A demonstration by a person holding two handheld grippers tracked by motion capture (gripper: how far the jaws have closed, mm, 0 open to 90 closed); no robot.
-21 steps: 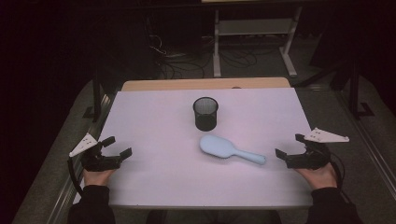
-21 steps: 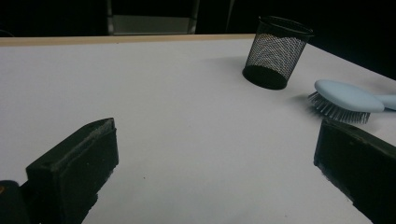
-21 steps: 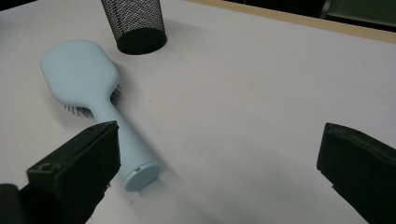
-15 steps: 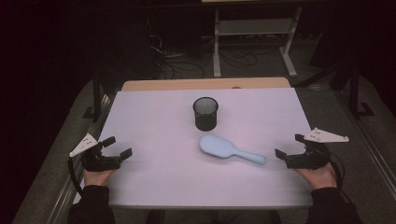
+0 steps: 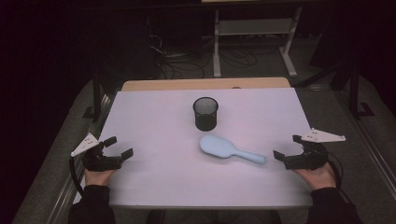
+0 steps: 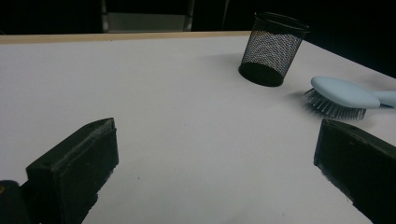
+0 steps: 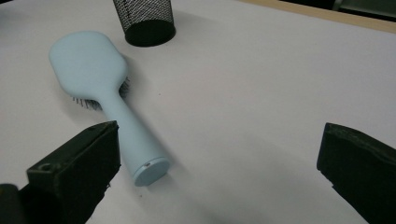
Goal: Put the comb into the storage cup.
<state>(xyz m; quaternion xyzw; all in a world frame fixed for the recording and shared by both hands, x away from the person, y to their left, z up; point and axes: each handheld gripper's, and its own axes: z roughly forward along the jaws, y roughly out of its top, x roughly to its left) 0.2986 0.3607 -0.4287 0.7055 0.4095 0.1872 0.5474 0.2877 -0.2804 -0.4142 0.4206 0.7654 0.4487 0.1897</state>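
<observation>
A light blue hairbrush lies bristles down in the middle of the white tabletop, its handle pointing right. A black mesh cup stands upright just behind it. My left gripper rests open at the table's left edge, well away from both; the left gripper view has the cup and brush head far ahead on the right. My right gripper is open at the right edge, a short way from the handle end, which lies beside its left jaw in the right gripper view.
Beyond the white top runs a wooden strip at the far edge. A metal rack and loose cables stand on the dark floor behind. Grey rails flank the table on both sides.
</observation>
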